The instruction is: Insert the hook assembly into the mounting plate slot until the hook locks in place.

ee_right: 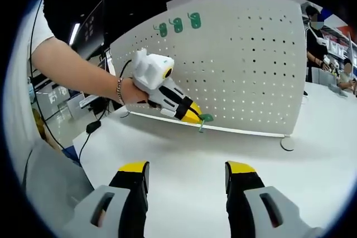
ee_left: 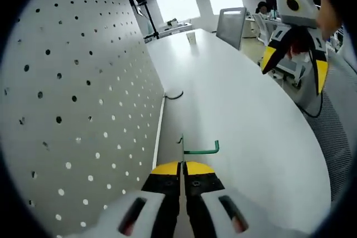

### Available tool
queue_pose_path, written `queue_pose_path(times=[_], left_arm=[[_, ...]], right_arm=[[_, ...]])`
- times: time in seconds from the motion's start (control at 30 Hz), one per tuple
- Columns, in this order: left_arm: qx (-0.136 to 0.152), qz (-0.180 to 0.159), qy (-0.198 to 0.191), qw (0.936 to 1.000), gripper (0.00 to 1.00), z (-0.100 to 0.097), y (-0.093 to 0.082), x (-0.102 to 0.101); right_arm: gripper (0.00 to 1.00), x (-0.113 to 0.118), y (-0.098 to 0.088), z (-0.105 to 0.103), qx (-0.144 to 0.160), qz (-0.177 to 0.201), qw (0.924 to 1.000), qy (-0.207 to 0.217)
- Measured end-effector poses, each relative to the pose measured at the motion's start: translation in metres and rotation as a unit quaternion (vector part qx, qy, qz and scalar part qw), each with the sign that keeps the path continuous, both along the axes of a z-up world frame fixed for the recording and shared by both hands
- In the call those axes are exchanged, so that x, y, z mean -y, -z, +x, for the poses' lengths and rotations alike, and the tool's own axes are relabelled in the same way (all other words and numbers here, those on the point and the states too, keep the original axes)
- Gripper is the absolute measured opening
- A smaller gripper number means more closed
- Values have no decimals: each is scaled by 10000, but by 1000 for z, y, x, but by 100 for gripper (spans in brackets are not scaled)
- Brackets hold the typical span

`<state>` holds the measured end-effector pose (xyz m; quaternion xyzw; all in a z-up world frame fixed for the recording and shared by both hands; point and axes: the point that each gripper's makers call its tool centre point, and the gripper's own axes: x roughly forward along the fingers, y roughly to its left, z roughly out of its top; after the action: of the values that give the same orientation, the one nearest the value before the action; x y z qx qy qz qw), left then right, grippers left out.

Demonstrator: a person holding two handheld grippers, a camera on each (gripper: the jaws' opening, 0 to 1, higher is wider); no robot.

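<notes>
Right gripper view — left tool [ee_right: 195,116], green hook [ee_right: 204,119] pinched, beside pegboard [ee_right: 245,65].

White table [ee_right: 184,171] bears upright pegboard [ee_right: 245,65] (round foot), black cable [ee_left: 174,96].

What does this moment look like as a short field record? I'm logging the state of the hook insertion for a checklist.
left gripper: fingers shut on the green hook
hook position: just in front of the lower part of the white pegboard, not yet seated in a hole
right gripper: fingers open, empty, hovering above the white table
pegboard: standing upright on the table, three green pieces already mounted near its top edge
holder: a person's hand grips the left gripper
</notes>
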<state>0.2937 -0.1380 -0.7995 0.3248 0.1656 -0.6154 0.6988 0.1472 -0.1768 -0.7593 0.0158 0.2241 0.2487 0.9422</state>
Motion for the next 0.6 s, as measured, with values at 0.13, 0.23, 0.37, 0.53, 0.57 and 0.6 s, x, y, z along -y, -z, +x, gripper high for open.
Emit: queue_pose_path(times=[0.13, 0.23, 0.37, 0.53, 0.57, 0.6], left_arm=[[29, -130, -76, 9999, 1, -2, -9, -2], [74, -243, -137, 9996, 1, -2, -16, -3], [101, -407, -192, 9989, 1, -4, -26, -3], [120, -562, -317, 9978, 1, -6, -36, -7], [104, -643, -365, 9972, 1, -6, -38, -8], [107, -661, -381, 9970, 1, -7, -39, -9]], right_arm=[[53, -2, -1, -1, 14, 7, 10000, -34], [53, -3, -2, -1, 30, 25, 10000, -48], [53, -4, -5, -1, 65, 48, 9999, -68], [53, -5, -8, -1, 107, 94, 9999, -87], [53, -4, -9, -1, 114, 100, 9998, -88], [53, -4, -9, -1, 122, 103, 9998, -89]])
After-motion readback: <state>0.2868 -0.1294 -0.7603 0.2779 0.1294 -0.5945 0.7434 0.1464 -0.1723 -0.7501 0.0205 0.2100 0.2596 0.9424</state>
